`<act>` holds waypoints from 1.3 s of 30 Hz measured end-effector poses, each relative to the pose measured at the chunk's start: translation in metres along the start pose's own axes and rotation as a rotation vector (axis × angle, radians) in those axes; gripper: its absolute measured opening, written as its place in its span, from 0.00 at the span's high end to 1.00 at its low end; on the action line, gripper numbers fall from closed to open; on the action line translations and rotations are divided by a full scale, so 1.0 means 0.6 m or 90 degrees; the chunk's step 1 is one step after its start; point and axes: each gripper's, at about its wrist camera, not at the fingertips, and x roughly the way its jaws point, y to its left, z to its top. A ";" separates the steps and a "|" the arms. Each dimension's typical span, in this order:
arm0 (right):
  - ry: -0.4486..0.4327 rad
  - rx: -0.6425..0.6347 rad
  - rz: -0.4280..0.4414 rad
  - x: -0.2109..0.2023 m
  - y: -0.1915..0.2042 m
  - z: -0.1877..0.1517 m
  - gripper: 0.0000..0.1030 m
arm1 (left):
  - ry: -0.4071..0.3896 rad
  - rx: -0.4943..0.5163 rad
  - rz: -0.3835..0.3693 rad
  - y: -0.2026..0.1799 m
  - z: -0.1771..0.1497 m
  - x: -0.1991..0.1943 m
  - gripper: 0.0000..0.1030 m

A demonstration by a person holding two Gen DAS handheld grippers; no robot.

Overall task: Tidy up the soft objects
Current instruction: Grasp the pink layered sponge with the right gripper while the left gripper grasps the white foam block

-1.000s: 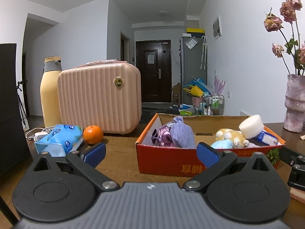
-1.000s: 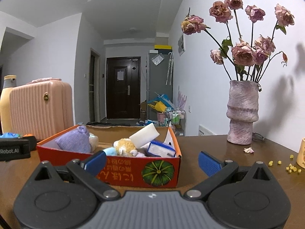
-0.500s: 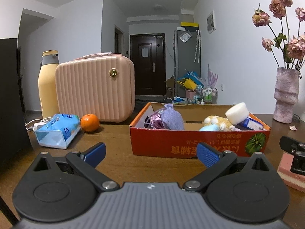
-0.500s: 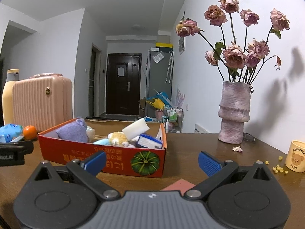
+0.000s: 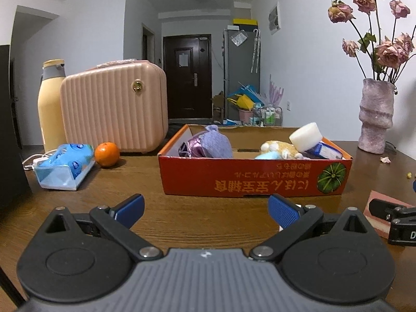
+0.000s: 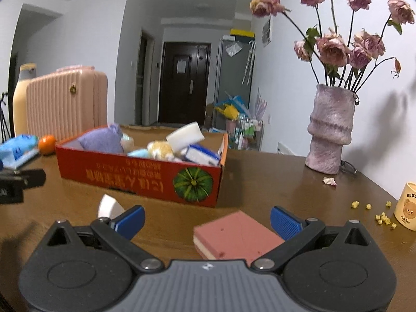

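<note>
Step in hand, as I read it: the pickup approach on the pink sponge. It lies flat on the table, outside the red box, between the spread fingers of the right gripper. Jaws wide, nothing held, pads not touching it.

Left gripper also wide and empty, hovering over bare wood short of the box front. No obvious job for it right now.

Box already holds the soft stuff: purple pouch, yellow plush, white sponge, blue-and-white pack. So the task looks mostly done; the pink sponge looks like the main leftover.

Next move calls for:
- lower and square the right gripper on the sponge's long sides, since it sits skewed to the jaws
- close gently; it will probably compress, so grip low enough not to squeeze it out
- lift over the near wall and drop into the gap left of the plush

A white curved thing sits by the right gripper's left finger. Partly hidden, can't tell what it is; it could be another item to sort.

Surface: dark wood table, cluttered. Tissue pack and orange are left of the box, pink ribbed case and yellow bottle behind them. Vase of dried roses at right, cup and yellow crumbs near the right edge.

Room: white walls, a hallway to a dark door, floor clutter beside a grey cabinet.
</note>
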 end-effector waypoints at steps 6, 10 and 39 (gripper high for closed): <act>0.054 -0.011 -0.020 0.024 -0.023 -0.010 0.00 | 0.023 -0.005 -0.028 -0.001 -0.002 0.005 0.00; 0.087 0.004 -0.014 0.046 -0.049 -0.017 0.00 | 0.031 0.000 -0.045 -0.006 -0.005 0.005 0.00; 0.162 0.041 0.045 0.101 -0.082 -0.023 0.70 | 0.071 0.049 -0.097 -0.082 -0.006 0.045 0.00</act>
